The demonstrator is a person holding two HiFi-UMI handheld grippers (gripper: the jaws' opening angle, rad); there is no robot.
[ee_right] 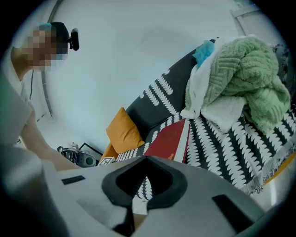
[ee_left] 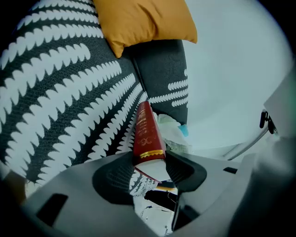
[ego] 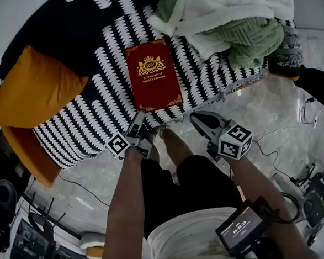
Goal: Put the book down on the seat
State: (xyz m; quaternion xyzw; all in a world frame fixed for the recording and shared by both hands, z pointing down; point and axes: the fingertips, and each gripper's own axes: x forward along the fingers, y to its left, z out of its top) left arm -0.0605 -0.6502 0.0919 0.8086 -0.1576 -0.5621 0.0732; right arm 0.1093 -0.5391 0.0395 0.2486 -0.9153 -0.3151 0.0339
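A red book [ego: 153, 74] with a gold crest lies flat on the black-and-white patterned seat [ego: 97, 99]. My left gripper [ego: 139, 118] reaches to its near left corner. In the left gripper view that corner of the book [ee_left: 147, 134] sits between the jaws, and the gripper [ee_left: 150, 166] is shut on it. My right gripper [ego: 196, 118] hovers just off the seat's front edge, right of the book, apart from it. Its jaws [ee_right: 144, 159] are together with nothing in them. The book [ee_right: 171, 139] shows beyond them.
An orange cushion [ego: 35, 87] rests at the seat's left end. A heap of green and white blankets [ego: 241, 26] fills the right end, close to the book's far edge. Cables [ego: 282, 156] run over the marble floor on the right.
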